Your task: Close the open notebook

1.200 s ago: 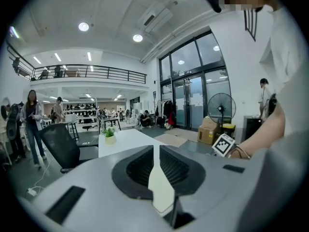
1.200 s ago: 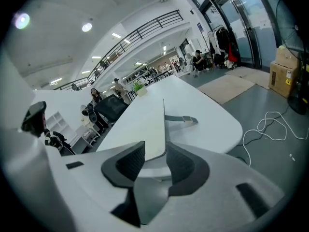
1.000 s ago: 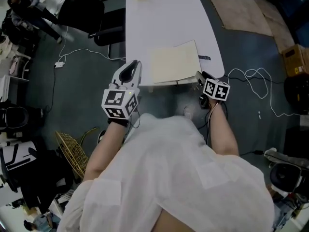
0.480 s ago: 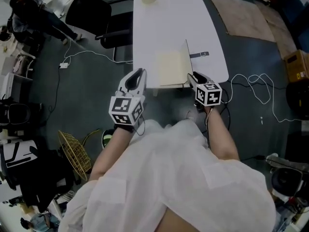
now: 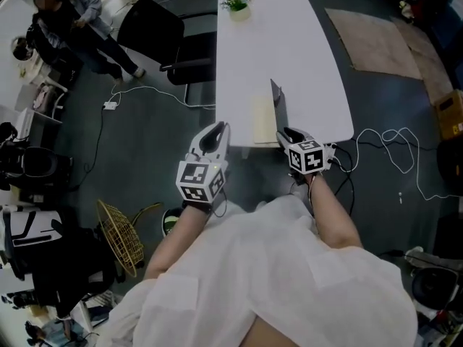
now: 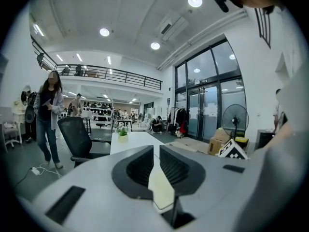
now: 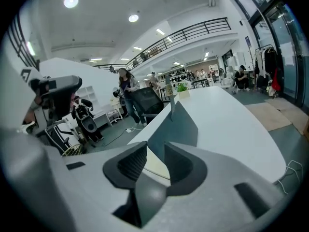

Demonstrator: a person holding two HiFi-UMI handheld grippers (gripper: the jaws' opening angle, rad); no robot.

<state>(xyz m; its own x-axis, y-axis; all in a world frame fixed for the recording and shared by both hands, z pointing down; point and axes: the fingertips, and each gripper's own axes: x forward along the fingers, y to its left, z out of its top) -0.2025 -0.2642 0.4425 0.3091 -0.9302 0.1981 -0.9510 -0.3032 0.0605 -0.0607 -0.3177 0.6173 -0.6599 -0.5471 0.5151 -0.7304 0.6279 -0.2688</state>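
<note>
Risk: the cover [image 5: 278, 101] stands about upright, balanced rather than clamped. In my judgement it could fall back open toward the table's right side if support slips before it tips past vertical.
Cause: the jaws around it are wide and the board is thin, so only a lean holds it. A nudge placed too low would let it pivot the wrong way.
Second risk: the whole notebook [image 5: 265, 121] could slide along or off the table [image 5: 289, 42], since it lies right at the table's near edge and nothing pins its pages. A quick sideways push would do it.
Notebook: at the table's near edge, cream pages flat on the tabletop, dark cover raised on their right.
Right gripper [image 5: 288, 133]: at the table's near edge, jaws apart and not clamped. They have just been closing a little, yet a clear gap remains. The cover's lower edge stands in that gap and seems to rest against one jaw. It is not pinched.
Left gripper [image 5: 217, 129]: just off the table's near edge, toward its left corner — jaws drawn almost together with only a slit between them. It holds nothing and touches neither notebook nor table.
Stage: roughly halfway by my reckoning — the cover has yet to come down onto the pages.
</note>
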